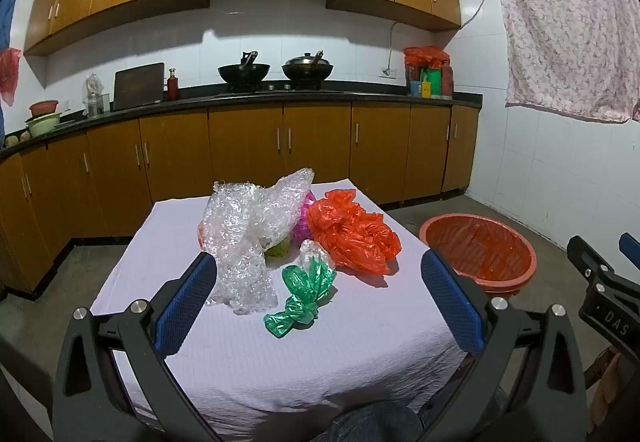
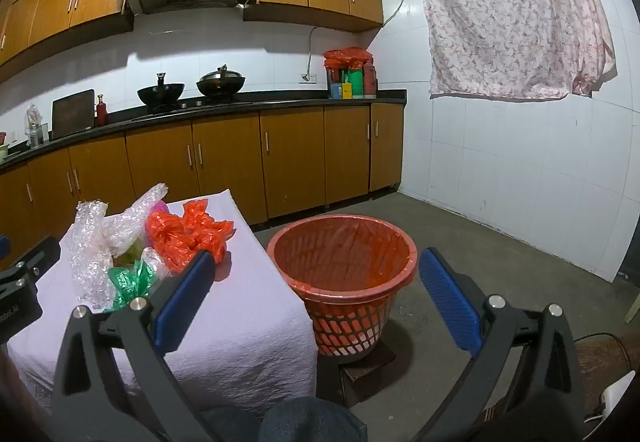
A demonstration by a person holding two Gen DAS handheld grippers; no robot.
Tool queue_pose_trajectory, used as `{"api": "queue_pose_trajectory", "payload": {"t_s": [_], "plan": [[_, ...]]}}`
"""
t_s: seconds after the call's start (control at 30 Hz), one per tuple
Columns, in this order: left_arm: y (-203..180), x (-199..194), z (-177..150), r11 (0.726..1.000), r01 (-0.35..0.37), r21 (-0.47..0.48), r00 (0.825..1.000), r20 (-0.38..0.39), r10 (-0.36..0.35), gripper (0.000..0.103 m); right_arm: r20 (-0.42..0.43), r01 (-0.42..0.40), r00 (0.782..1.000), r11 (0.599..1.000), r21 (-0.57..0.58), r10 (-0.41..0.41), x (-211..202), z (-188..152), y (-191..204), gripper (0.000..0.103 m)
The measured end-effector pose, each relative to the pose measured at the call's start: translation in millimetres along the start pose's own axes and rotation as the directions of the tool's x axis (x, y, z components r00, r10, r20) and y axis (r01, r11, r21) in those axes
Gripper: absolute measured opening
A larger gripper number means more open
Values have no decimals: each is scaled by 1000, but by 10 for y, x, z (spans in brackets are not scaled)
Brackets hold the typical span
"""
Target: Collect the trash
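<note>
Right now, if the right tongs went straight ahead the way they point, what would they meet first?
Most likely the red trash basket: it sits between the open right tongs, slightly below. Depth is unclear, so they might pass over its rim.

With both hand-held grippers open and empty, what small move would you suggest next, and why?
Probably ease the left hand-held gripper forward onto the knotted green plastic bag: it lies nearest, directly between the open jaws, while the lined orange plastic basket waits empty beside the table.
</note>
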State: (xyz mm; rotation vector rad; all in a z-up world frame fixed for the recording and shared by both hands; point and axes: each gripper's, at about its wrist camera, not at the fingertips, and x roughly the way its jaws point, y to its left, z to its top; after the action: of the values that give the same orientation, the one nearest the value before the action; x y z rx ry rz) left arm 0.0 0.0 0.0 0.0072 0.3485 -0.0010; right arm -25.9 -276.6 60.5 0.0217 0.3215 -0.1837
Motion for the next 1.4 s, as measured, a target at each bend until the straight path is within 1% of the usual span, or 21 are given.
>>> {"api": "queue_pose_trajectory", "payload": {"t_s": [1.4], "plan": [[4, 3, 0, 1000, 5, -10, 1000, -10, -5, 101, 3, 2, 1000, 1000, -5, -2, -14, 20, 11, 99]]}}
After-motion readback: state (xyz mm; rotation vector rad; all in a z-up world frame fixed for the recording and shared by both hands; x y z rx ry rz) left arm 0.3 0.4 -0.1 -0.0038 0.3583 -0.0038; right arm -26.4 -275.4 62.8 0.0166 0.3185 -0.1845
